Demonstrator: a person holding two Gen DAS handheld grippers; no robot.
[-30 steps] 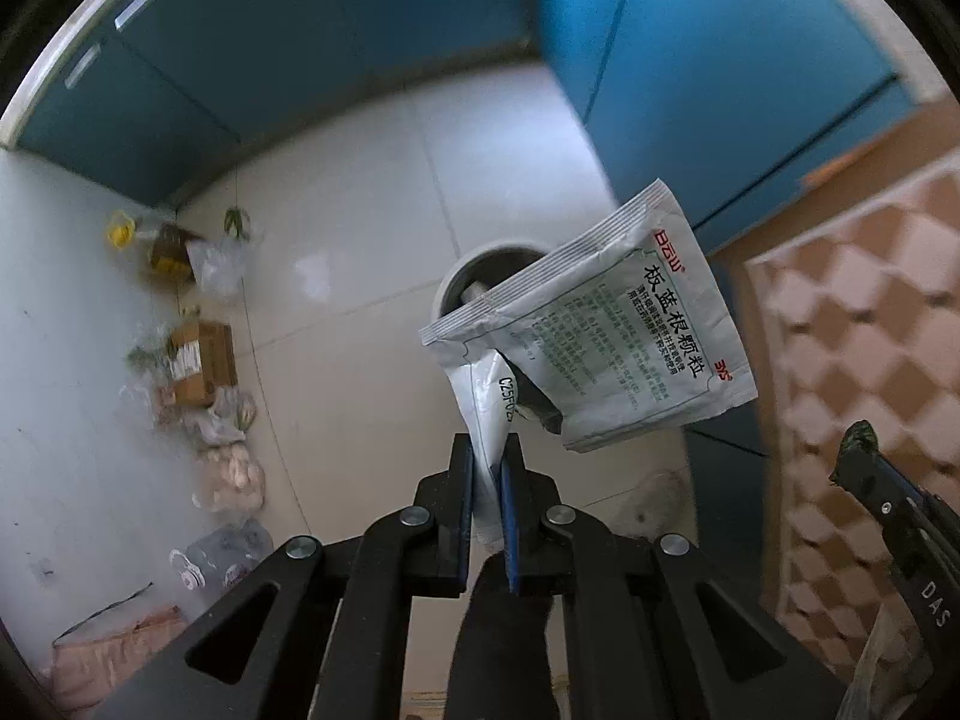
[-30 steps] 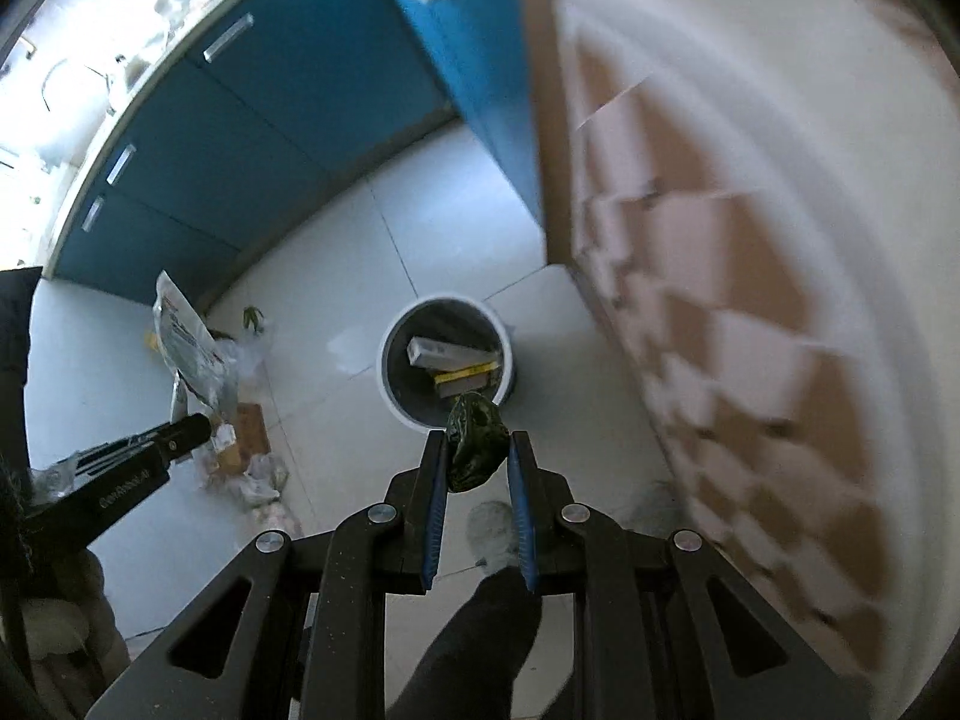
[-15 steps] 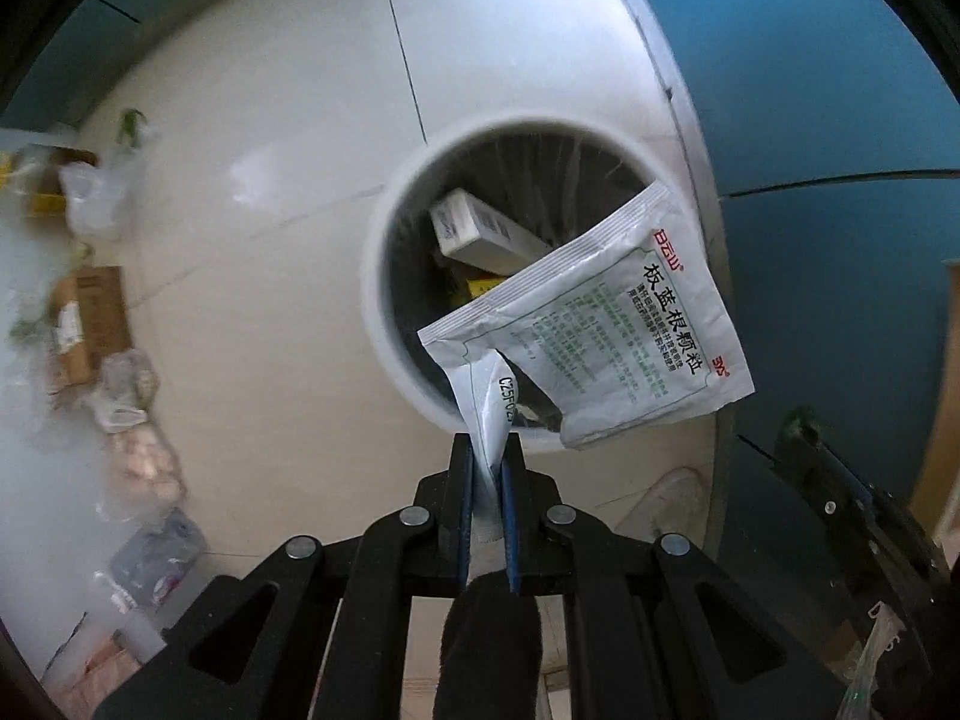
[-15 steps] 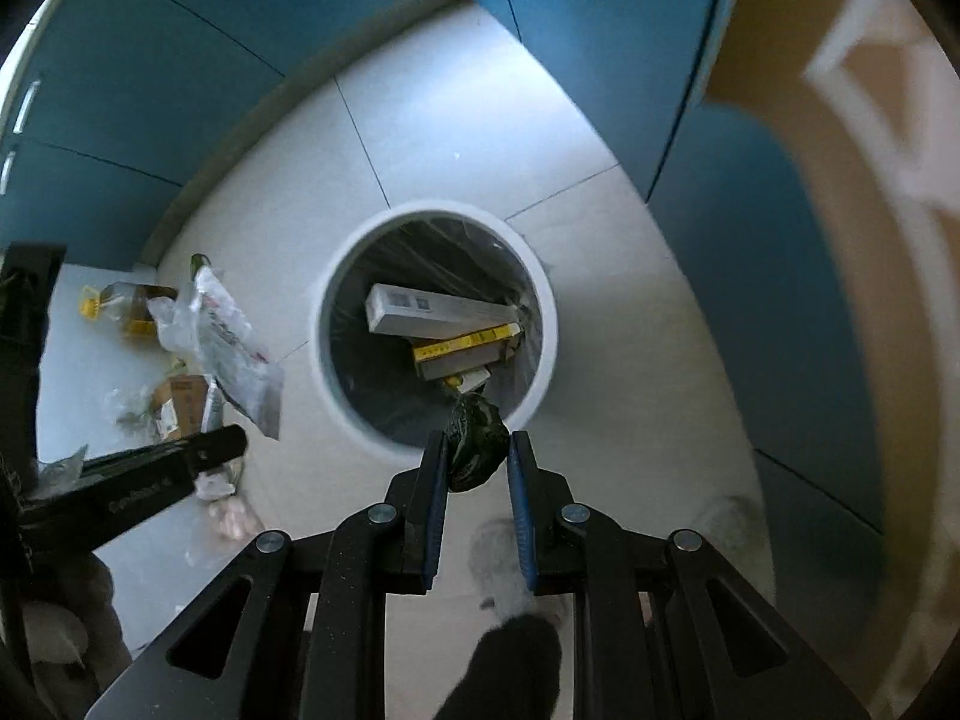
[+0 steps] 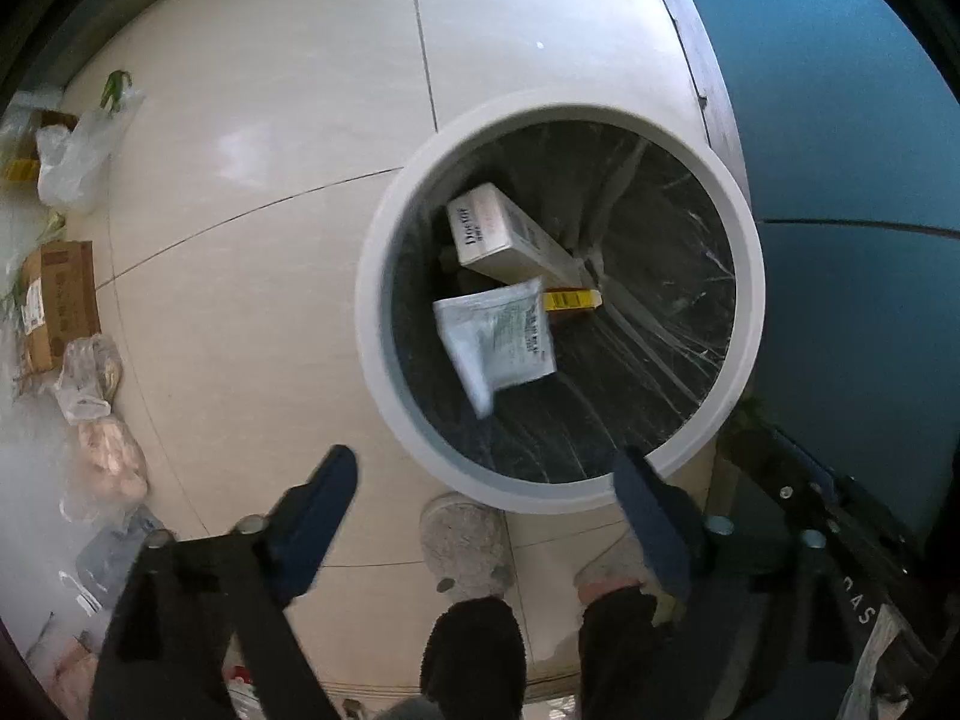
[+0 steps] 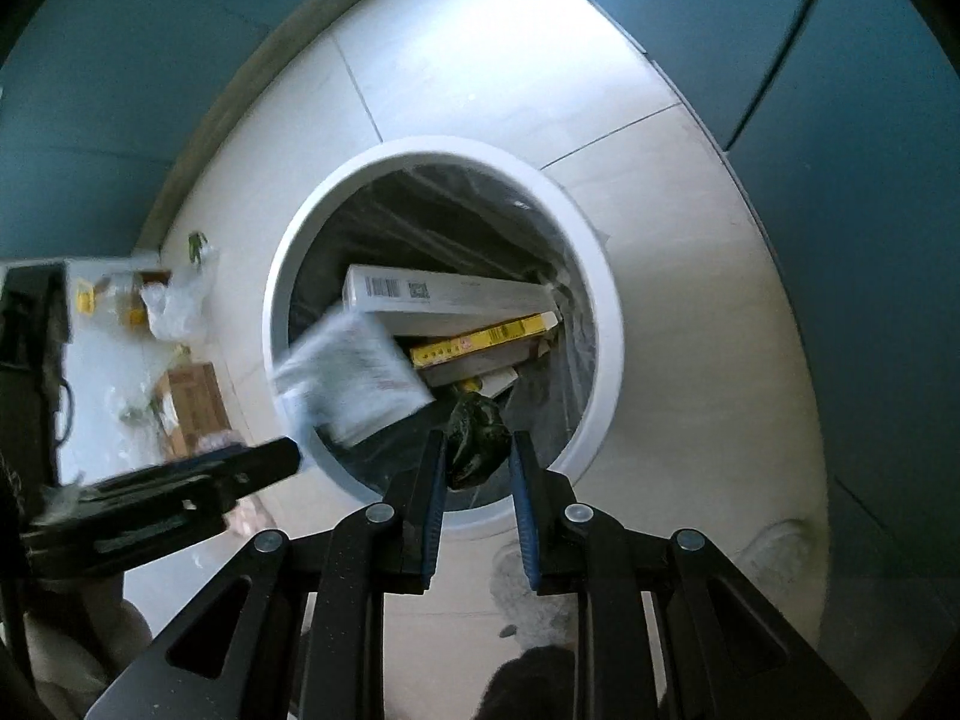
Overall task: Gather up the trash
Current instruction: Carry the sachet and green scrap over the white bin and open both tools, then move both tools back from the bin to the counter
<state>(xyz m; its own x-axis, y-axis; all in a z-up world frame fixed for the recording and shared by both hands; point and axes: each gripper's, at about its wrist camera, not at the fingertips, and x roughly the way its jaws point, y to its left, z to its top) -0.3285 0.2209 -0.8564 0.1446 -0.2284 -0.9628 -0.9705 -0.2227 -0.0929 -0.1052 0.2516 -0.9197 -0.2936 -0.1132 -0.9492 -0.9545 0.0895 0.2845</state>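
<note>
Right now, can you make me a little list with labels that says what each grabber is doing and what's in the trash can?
left gripper: open, empty, above the near rim
white packet: loose, blurred, over the can's opening
right gripper: shut on dark green wad, above the can's near edge
trash can: round, white rim, dark liner
inside the can: white box, yellow box
floor beside the can: bags, brown carton

A pale tiled floor carries a round white trash bin near the blue cabinets. Far left on the tiles lie a cardboard box, plastic bags and wrapped packets.
</note>
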